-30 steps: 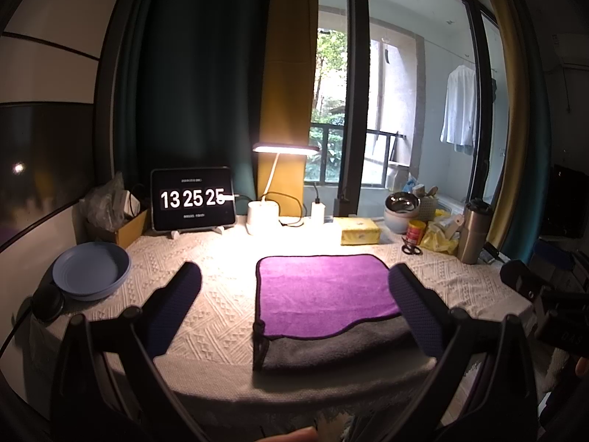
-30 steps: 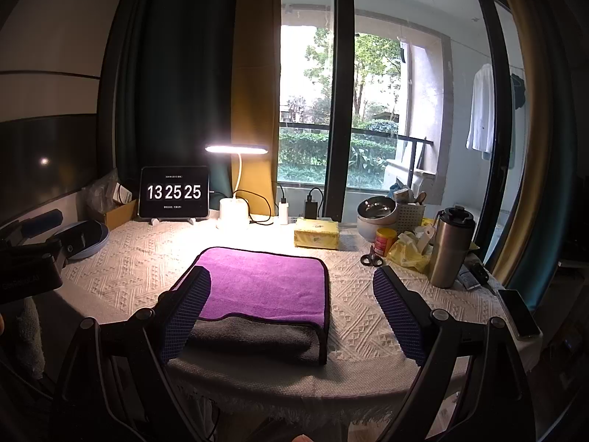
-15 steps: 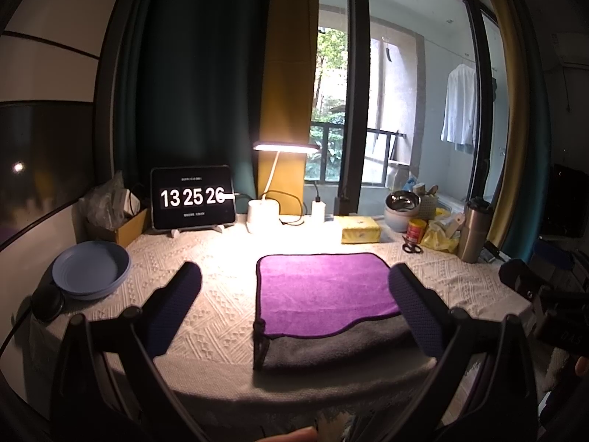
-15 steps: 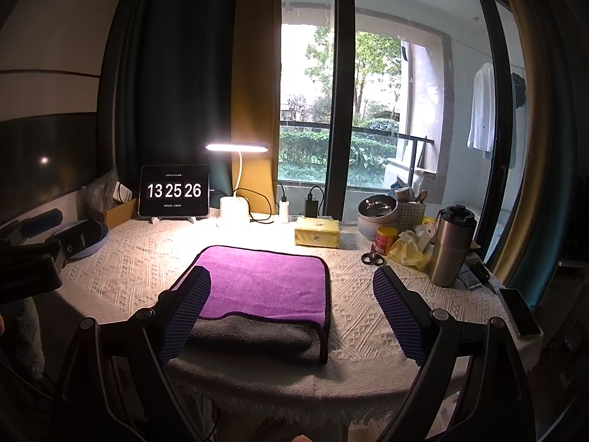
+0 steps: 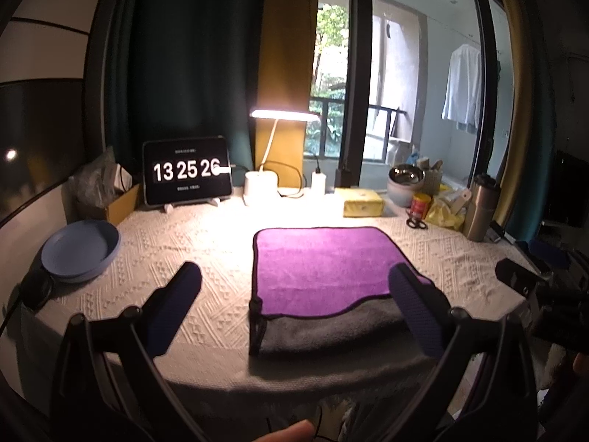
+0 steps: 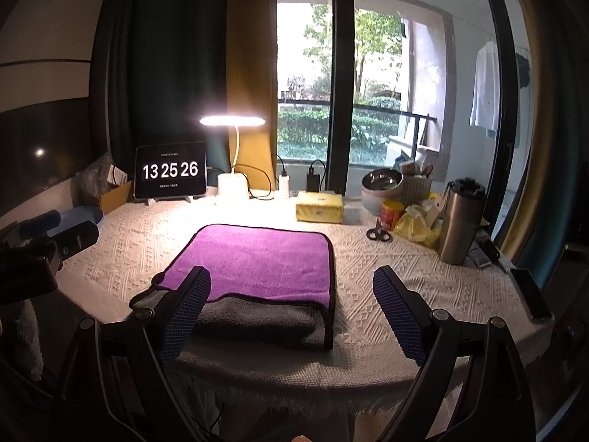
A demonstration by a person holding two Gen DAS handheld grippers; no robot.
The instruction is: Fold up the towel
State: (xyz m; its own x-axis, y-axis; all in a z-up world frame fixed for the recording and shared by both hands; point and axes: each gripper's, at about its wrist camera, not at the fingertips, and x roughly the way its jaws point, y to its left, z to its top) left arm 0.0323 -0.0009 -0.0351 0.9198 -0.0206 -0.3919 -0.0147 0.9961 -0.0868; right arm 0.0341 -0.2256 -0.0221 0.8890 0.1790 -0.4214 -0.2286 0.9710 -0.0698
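A folded towel, purple on top with a grey layer showing along its near edge, lies flat on the white knitted tablecloth. It also shows in the right wrist view. My left gripper is open and empty, held back at the table's near edge with its right finger over the towel's near right corner. My right gripper is open and empty, also at the near edge, with its left finger over the towel's near left part.
A blue plate sits at the left. At the back stand a clock tablet, a lit desk lamp and a yellow box. Scissors, a steel tumbler, a bowl and a phone crowd the right.
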